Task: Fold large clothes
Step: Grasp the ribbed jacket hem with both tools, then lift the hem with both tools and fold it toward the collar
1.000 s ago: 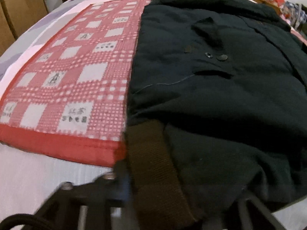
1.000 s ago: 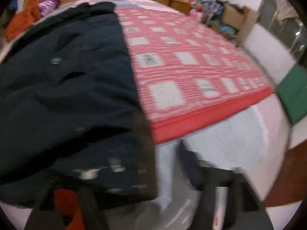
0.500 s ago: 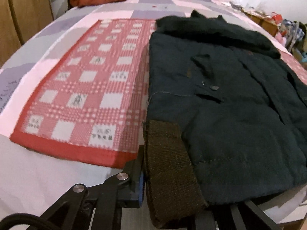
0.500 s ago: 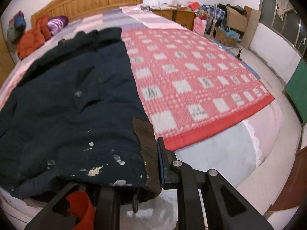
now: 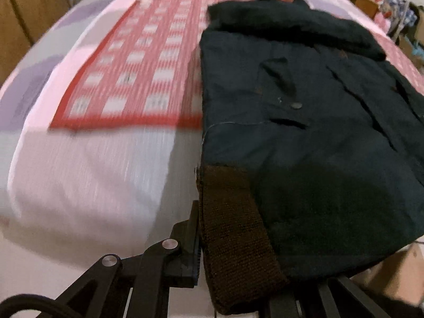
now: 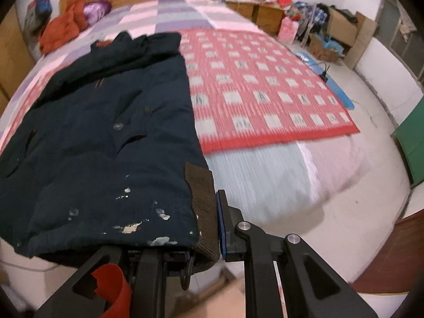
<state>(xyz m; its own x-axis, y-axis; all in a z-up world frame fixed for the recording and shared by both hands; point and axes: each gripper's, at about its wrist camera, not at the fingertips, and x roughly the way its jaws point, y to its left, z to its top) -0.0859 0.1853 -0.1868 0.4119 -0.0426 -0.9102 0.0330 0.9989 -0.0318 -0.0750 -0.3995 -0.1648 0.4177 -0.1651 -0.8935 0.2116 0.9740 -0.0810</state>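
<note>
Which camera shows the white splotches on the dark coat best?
The right wrist view. The white splotches show plainly near the hem of the dark coat, just ahead of the right claw. The left wrist view shows the same coat but no splotches, only its brown knit band.

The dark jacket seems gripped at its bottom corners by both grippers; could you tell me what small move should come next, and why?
Probably carry the hem forward toward the collar, both hands together. The left gripper is shut on one brown ribbed cuff and the right gripper on the other, while the dark jacket lies flat, front up, on the bed. That should halve it.
</note>
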